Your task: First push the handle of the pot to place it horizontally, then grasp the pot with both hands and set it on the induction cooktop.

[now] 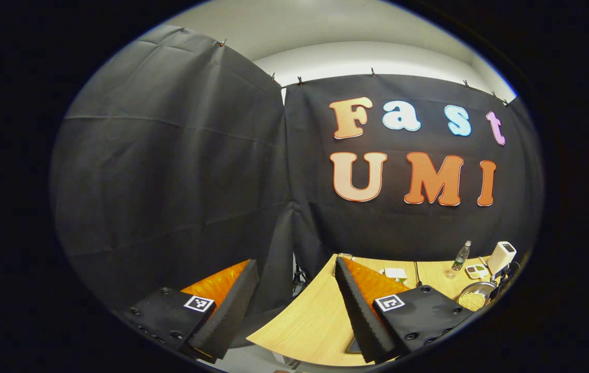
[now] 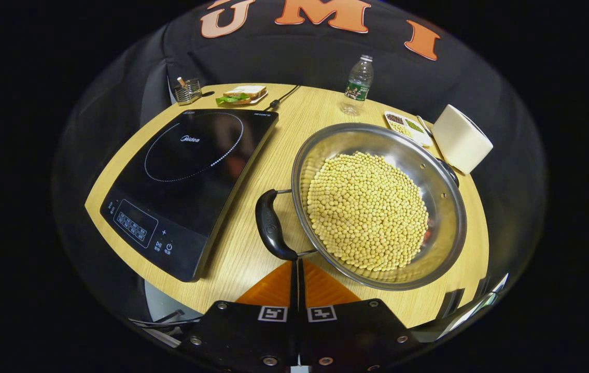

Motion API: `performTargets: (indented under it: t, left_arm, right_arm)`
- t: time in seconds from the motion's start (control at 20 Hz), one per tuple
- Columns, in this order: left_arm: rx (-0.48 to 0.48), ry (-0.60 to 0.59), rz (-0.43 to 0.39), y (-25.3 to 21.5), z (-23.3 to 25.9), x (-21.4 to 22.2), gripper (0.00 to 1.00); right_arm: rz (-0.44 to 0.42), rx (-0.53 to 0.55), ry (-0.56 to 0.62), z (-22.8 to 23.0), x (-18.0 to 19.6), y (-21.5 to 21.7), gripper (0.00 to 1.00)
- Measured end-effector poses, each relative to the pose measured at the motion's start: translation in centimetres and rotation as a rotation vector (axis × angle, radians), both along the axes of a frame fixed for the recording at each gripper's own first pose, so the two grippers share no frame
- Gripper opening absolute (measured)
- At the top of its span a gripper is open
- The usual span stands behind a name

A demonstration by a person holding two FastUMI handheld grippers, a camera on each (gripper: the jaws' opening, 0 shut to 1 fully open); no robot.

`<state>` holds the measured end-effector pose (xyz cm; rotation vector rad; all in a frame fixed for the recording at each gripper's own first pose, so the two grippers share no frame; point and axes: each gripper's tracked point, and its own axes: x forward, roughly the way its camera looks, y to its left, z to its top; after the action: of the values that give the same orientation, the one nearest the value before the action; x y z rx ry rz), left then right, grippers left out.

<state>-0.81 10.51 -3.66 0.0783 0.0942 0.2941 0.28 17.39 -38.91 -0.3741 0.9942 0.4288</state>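
Note:
A steel pot (image 2: 442, 207) full of yellow beans (image 2: 367, 217) stands on the wooden table (image 2: 253, 259), right of the black induction cooktop (image 2: 185, 176). One black handle (image 2: 270, 226) sticks out toward the cooktop, and the other handle (image 2: 450, 171) is on the far side. My right gripper (image 2: 297, 263) is shut with nothing in it, its tips right at the lower end of the near handle. My left gripper (image 1: 294, 261) is open and raised, facing the booth wall over the table's left edge. The pot (image 1: 473, 298) shows small at the lower right of the left gripper view.
Along the table's far edge stand a plastic bottle (image 2: 358, 85), a sandwich on a plate (image 2: 242, 95), a wire holder (image 2: 187, 91), a divided dish of grains (image 2: 403, 126) and a white appliance (image 2: 461, 139). A cable (image 2: 284, 96) runs to the cooktop.

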Motion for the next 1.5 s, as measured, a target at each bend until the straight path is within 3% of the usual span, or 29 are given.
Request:
performTargets:
  t: [0.8, 1.5]
  left_arm:
    - [0.020, -0.039, -0.027, 0.0, 0.3, 0.4, 0.97]
    - [0.004, -0.054, 0.028, 0.8, -0.1, 0.8, 0.97]
  right_arm:
    - [-0.029, 0.032, 0.013, -0.6, 1.7, 2.9, 0.00]
    - [-0.060, 0.054, 0.022, -1.0, 3.6, 5.4, 0.00]
